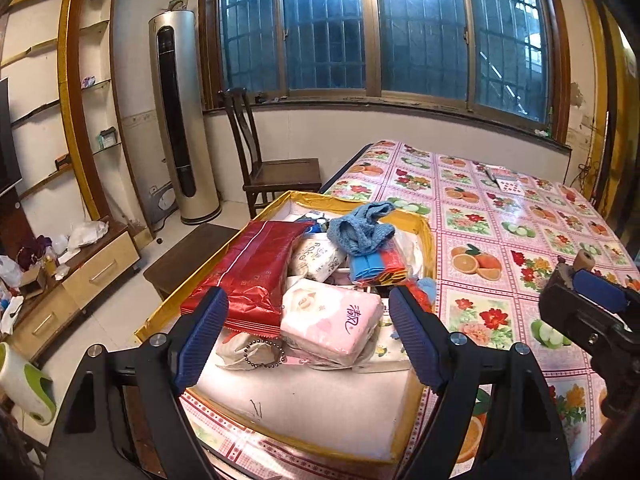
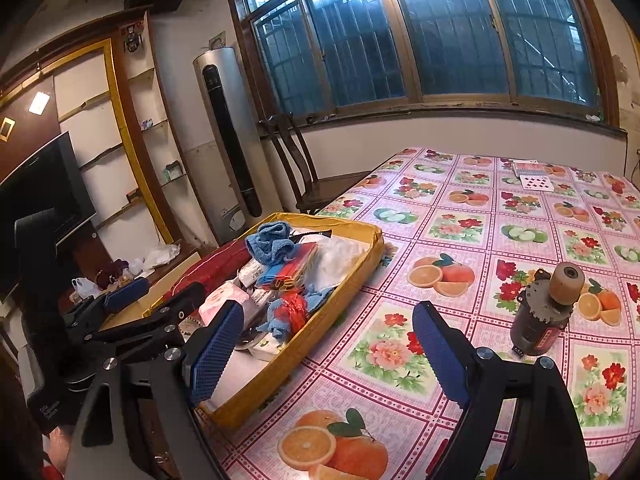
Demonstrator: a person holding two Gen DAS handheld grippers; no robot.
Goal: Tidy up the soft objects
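My left gripper (image 1: 308, 332) is closest to me, its jaws spread wide with nothing in them, above the near end of the yellow tray (image 1: 426, 232). Right under it lies the pink tissue pack (image 1: 330, 320). It looks light and squishy, with a smooth plastic skin that may slip, so I would pinch it across its short sides. Beside it is a long, crinkly red pack (image 1: 248, 272). Further back, a fuzzy blue cloth (image 1: 360, 226) sits floppy on top of the pile. My right gripper (image 2: 328, 356) is spread wide too, over the flowery tablecloth (image 2: 480, 216), near a small motor (image 2: 546, 312).
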